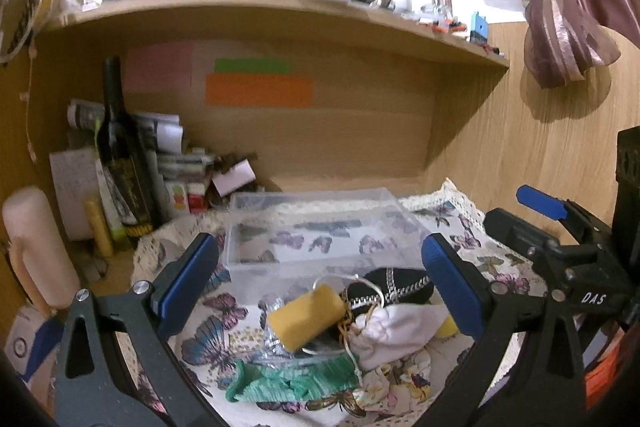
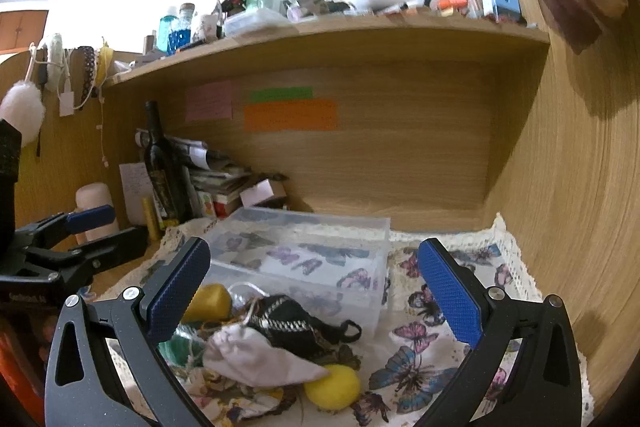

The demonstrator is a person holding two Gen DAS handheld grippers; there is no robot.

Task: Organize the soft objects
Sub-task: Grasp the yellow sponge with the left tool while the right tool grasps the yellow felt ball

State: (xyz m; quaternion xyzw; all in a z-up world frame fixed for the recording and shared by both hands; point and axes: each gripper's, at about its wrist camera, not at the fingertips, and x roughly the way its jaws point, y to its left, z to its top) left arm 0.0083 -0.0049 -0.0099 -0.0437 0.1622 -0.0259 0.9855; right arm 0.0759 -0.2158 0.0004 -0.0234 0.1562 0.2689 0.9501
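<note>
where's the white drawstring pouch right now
In both wrist views the white pouch lies low and central on the butterfly cloth, just in front of the black pouch, near a yellow sponge.

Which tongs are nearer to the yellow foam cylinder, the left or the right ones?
Left. The left tongs are open directly over the yellow foam cylinder; the right tongs are open further right, with it beside their left finger.

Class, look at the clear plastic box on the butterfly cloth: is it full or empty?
Empty. Through the clear plastic box only the butterfly cloth shows; the white pouch and yellow sponge roll still lie outside, in front of it.
</note>
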